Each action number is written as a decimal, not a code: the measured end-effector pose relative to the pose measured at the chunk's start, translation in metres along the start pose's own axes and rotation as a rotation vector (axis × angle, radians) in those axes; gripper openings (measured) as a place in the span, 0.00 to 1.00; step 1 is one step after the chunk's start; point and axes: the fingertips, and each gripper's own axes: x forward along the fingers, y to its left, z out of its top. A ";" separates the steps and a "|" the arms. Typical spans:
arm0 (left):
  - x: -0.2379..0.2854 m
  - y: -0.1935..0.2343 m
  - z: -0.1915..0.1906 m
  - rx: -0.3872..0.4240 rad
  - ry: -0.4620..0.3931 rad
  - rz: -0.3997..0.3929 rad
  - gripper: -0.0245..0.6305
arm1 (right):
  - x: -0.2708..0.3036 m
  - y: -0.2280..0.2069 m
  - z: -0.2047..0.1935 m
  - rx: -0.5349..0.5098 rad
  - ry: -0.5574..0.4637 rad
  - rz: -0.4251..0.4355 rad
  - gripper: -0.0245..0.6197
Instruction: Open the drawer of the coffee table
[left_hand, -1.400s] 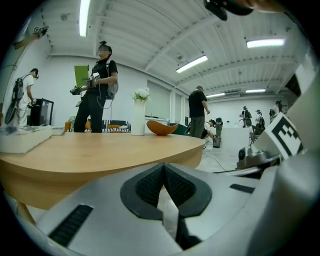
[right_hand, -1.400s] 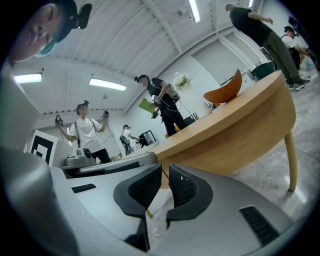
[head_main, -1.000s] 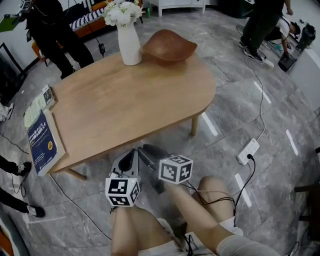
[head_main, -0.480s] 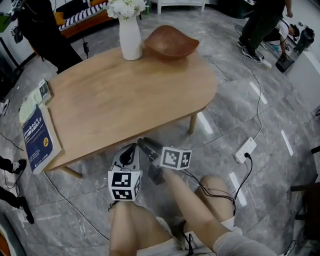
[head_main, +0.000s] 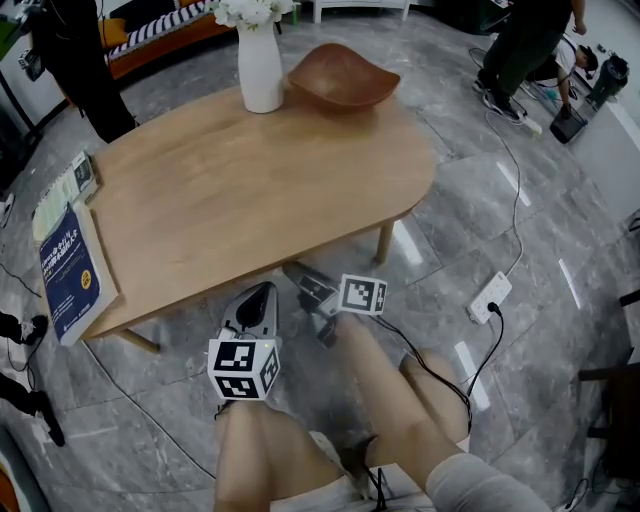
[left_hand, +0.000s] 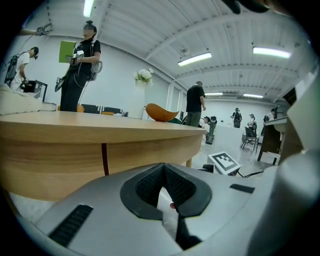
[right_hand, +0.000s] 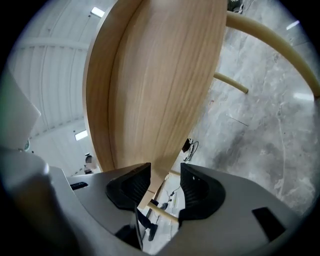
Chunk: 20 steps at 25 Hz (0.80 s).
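Floor (head_main: 480, 190): grey marble-look tiles; a white power strip (head_main: 495, 300) with its cable lies to the right of the desk.
Desk (head_main: 250, 190): light wood, rounded top, on pale legs.
Items on desk: white vase (head_main: 260, 72) with white flowers and a brown wooden bowl (head_main: 342, 78) just beside it at the far edge; a blue book (head_main: 68, 272) overhangs the left end.
Drawer (left_hand: 150, 152): set in the desk's near side band, flush with it, not pulled out; a dark upright seam (left_hand: 105, 160) marks one edge.
Left hand-held gripper (head_main: 262, 292): jaws fully together, nothing between them; it sits below the desk's near edge and aims at the side band.
Right hand-held gripper (head_main: 296, 270): rolled on its side, tip under the desk's near edge; jaws have just been opening and now stand wide apart. The lower edge of the side band lines up with the gap; the pads do not press on it.
Background: people stand beyond the desk.
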 end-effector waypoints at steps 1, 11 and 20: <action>0.000 0.001 0.000 -0.002 -0.001 0.000 0.05 | 0.000 -0.002 0.002 0.008 -0.010 0.005 0.29; 0.002 -0.012 -0.001 0.034 0.012 -0.024 0.05 | 0.002 0.000 0.009 -0.035 -0.025 0.157 0.26; -0.002 -0.013 0.002 0.029 0.000 -0.034 0.05 | -0.001 -0.004 0.006 0.035 -0.040 0.143 0.23</action>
